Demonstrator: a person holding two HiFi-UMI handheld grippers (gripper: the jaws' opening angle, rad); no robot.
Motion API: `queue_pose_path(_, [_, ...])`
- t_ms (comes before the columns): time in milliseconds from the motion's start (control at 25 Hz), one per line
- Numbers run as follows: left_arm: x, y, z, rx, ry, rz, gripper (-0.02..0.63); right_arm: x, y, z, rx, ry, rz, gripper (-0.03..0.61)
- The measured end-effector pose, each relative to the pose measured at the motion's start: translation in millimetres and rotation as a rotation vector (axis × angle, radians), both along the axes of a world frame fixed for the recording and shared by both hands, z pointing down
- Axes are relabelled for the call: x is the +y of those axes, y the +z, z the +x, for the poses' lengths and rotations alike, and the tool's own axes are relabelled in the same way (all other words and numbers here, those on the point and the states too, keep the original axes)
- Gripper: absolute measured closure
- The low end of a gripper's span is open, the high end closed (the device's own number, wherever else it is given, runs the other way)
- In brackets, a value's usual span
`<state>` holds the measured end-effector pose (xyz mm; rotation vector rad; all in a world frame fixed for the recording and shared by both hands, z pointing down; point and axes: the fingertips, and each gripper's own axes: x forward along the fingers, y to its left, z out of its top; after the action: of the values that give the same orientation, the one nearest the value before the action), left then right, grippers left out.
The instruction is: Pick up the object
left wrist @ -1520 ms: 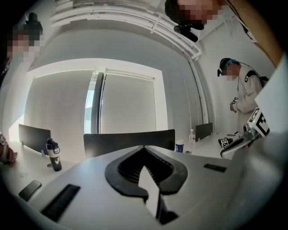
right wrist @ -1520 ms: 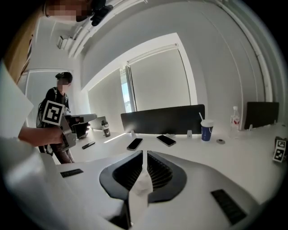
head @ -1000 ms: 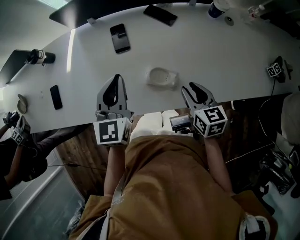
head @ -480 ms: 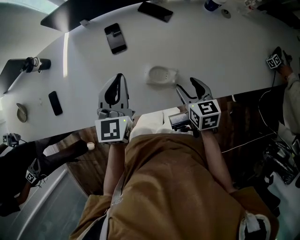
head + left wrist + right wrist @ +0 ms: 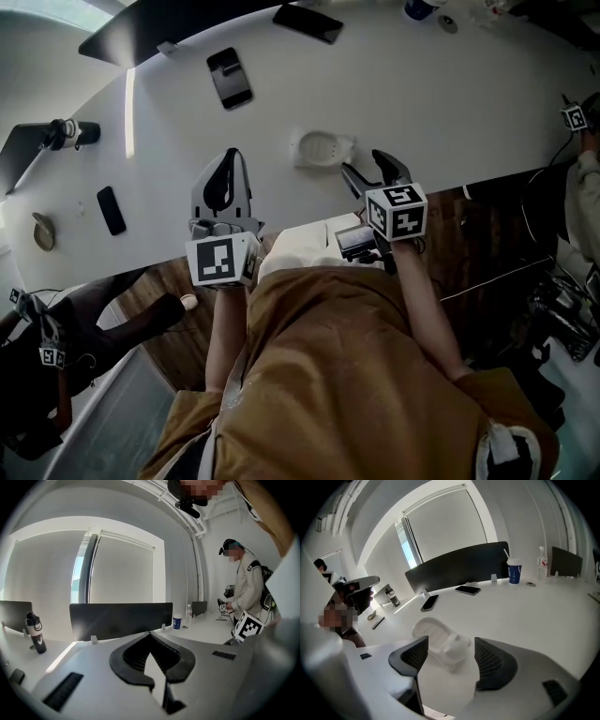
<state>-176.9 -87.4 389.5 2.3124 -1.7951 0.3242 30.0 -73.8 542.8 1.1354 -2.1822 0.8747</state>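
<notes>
Right tongs (image 5: pixel 364 165): jaws are spreading apart, pinching nothing. Left tongs (image 5: pixel 232 159): jaws are pressing together, empty. White dish (image 5: pixel 323 148): is lying on the table (image 5: pixel 450 103) just beyond the right jaws, untouched. Black phone (image 5: pixel 230 77): is lying farther back.

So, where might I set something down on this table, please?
The widest bare patch lies right of the white tray, toward the right end of the table. Another lies between tray and phone. The left end, around the bottle and small phone, is crowded.
</notes>
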Motion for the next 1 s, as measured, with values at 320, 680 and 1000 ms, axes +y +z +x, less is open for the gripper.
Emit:
queue_pose_path(320, [-6.6, 2.0, 4.3, -0.001, 0.014, -0.002, 0.607, -12.1, 29.7, -3.3, 0.003, 0.036, -0.111, 0.264])
queue_pose_path(680, [-12.5, -3.7, -4.2, -0.001, -0.004, 0.020, 0.607, -15.4, 50.3, -8.0, -0.107, 0.140, -0.264, 0.264])
queue_pose_path(1000, [-19.6, -0.2, -9.5, 0.014, -0.007, 0.019, 0.607, -18.6, 52.5, -9.6, -0.154, 0.184, -0.310, 0.264])
